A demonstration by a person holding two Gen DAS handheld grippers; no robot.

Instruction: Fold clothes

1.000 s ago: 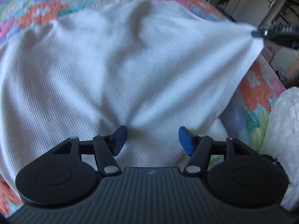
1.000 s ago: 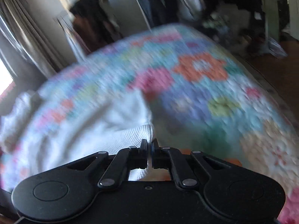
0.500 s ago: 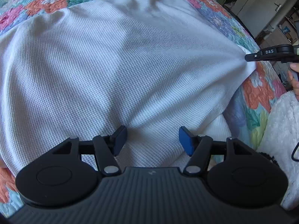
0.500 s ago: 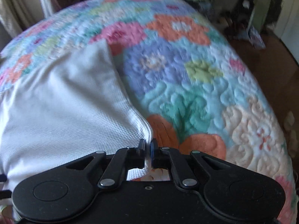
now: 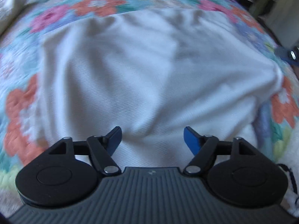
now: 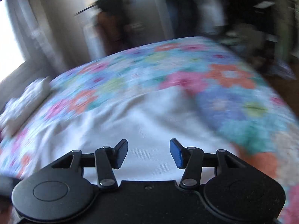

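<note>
While spread flat, white garment (image 5: 149, 78) below left hand-held gripper (image 5: 152, 140)

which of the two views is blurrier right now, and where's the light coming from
Right wrist view: heavy motion smear over the floral quilt and the room behind it, only the right gripper sharp; a blown-out bright window at the left edge. Left wrist view: milder blur, quilt edges smeared, soft shadowed creases across the white garment, fisheye bulge.
</note>
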